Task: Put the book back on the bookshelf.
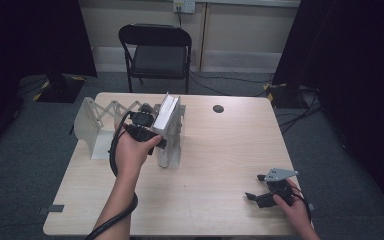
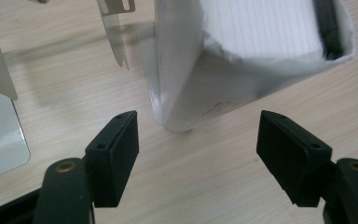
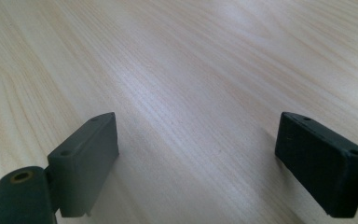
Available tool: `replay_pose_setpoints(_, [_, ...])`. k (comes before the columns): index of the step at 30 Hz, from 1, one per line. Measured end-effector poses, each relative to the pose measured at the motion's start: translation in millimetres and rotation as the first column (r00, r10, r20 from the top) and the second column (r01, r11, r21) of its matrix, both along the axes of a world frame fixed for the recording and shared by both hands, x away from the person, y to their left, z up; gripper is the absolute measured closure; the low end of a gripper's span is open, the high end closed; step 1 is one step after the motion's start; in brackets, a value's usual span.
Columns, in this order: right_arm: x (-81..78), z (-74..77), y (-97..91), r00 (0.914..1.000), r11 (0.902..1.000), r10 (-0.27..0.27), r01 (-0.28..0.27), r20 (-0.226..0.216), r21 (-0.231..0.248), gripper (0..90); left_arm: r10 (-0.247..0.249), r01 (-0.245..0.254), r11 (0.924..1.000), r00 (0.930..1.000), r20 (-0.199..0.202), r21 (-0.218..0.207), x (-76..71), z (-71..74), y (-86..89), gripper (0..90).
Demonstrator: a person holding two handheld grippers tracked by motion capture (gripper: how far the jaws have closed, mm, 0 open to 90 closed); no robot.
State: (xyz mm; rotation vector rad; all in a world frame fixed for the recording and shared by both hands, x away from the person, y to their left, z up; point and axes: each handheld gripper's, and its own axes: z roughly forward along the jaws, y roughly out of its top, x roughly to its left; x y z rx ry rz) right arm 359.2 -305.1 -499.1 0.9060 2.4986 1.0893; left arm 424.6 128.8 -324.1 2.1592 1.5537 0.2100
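while the pale wood table (image 1: 215, 165) sits before a black chair (image 1: 156, 50), your left gripper (image 2: 198, 135) gapes, holding nothing; the white book (image 2: 242, 51) stands at twelve o'clock, just beyond its fingers (image 2: 114, 154).

On the desk (image 1: 205, 165) a book (image 1: 166, 114) stands in the expandable bookend rack (image 1: 95, 120) at far left — a folding chair (image 1: 156, 50) behind the desk.
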Motion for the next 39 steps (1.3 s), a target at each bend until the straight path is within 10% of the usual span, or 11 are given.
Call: replay_pose_setpoints(39, [0.0,0.0,0.0,1.0000,1.0000,0.000,0.000,0.000,0.000,12.9,-0.018,0.018,0.9992,0.9998,0.009,-0.036,-17.2,-20.1,13.2,29.1])
